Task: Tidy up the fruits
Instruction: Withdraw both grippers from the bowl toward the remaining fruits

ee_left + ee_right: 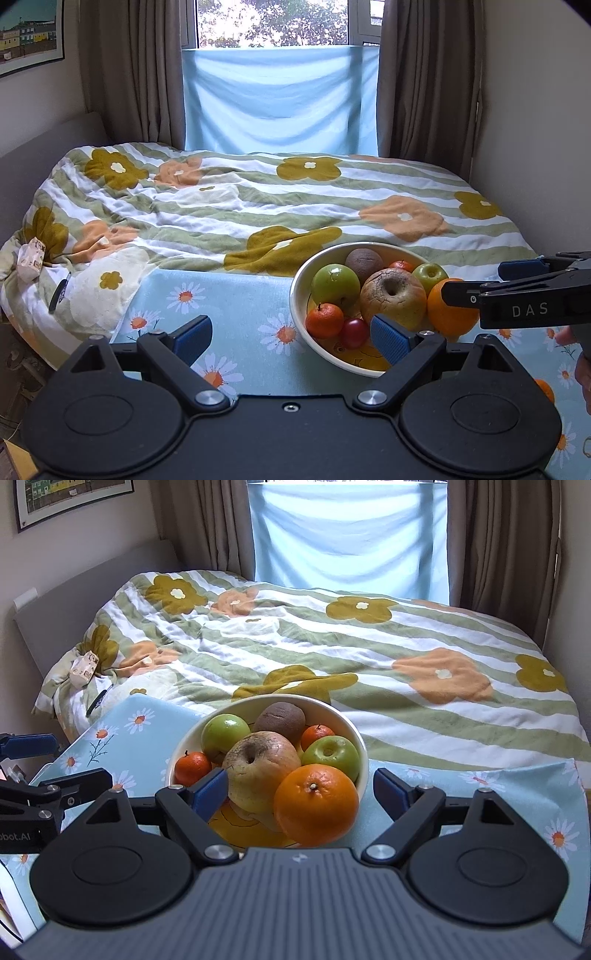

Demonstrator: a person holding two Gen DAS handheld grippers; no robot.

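A cream bowl (295, 295) stands on the daisy tablecloth (236, 302), piled with fruit. In it are a big orange (316, 805), a wrinkled brownish apple (258, 771), two green apples (225, 734), a brown kiwi-like fruit (280, 716), two mandarins (324, 320) and a small red fruit (354, 333). My right gripper (301, 794) is open just above the bowl's near side. The orange lies between its blue pads (210, 794), which do not touch it. My left gripper (291, 341) is open and empty, left of the bowl, its right pad (391, 339) over the near rim.
One more small orange fruit (545, 389) lies on the cloth at the right, beside a hand (583, 369). Behind the table is a bed with a flowered quilt (258, 206); a small packet (31, 258) lies at its left. Curtains and a window stand beyond.
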